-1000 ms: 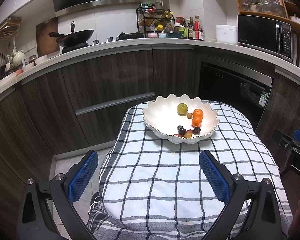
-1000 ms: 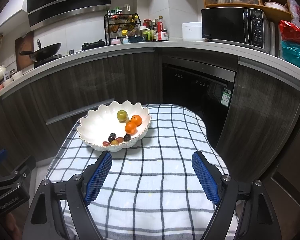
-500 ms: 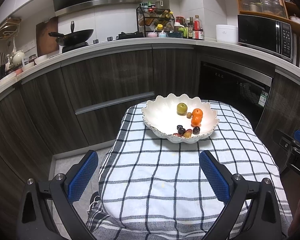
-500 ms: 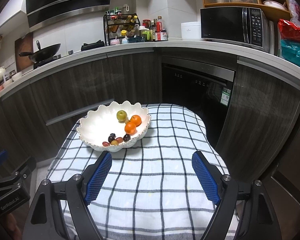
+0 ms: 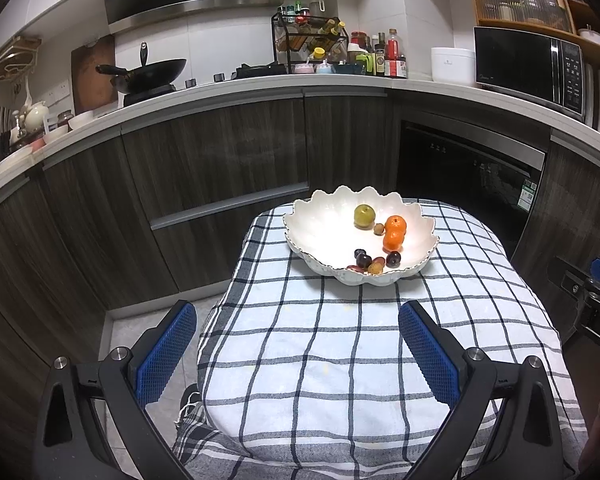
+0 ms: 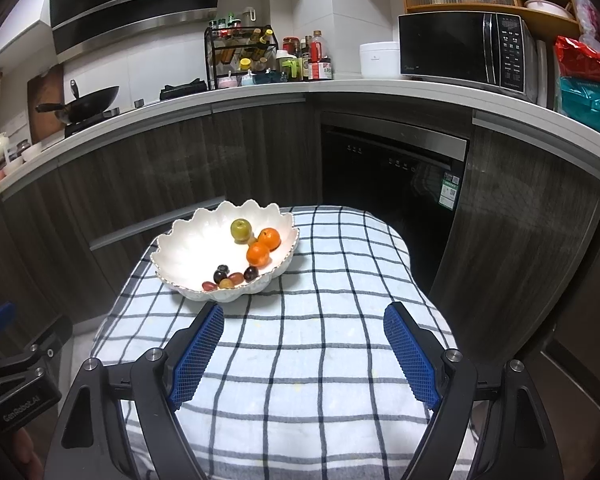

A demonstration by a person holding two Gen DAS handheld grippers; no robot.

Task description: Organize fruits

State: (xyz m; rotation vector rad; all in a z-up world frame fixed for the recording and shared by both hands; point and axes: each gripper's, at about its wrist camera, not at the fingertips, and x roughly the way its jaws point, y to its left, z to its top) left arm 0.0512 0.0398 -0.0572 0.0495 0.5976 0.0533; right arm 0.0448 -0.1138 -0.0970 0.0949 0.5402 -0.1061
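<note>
A white scalloped bowl (image 5: pixel 320 228) (image 6: pixel 188 240) stands on the far part of a small table covered with a checked cloth (image 5: pixel 340 340) (image 6: pixel 320 320). In it lie a green fruit (image 5: pixel 364 216) (image 6: pixel 241 229), two oranges (image 5: pixel 393 234) (image 6: pixel 263 247), a small brown fruit (image 5: pixel 378 229) and several dark grapes (image 5: pixel 364 259) (image 6: pixel 228 276). My left gripper (image 5: pixel 298 344) is open and empty, well short of the bowl. My right gripper (image 6: pixel 302 344) is open and empty, just in front of the bowl.
Dark kitchen cabinets (image 5: pixel 220 168) curve behind the table, with a dishwasher (image 6: pixel 392 168) at the right. The counter holds a wok (image 5: pixel 148 72), a bottle rack (image 5: pixel 312 44) and a microwave (image 6: pixel 464 50). Bare floor (image 5: pixel 128 332) lies left of the table.
The views have shifted only slightly. Both grippers stay open and empty, and the fruit in the bowl has not moved.
</note>
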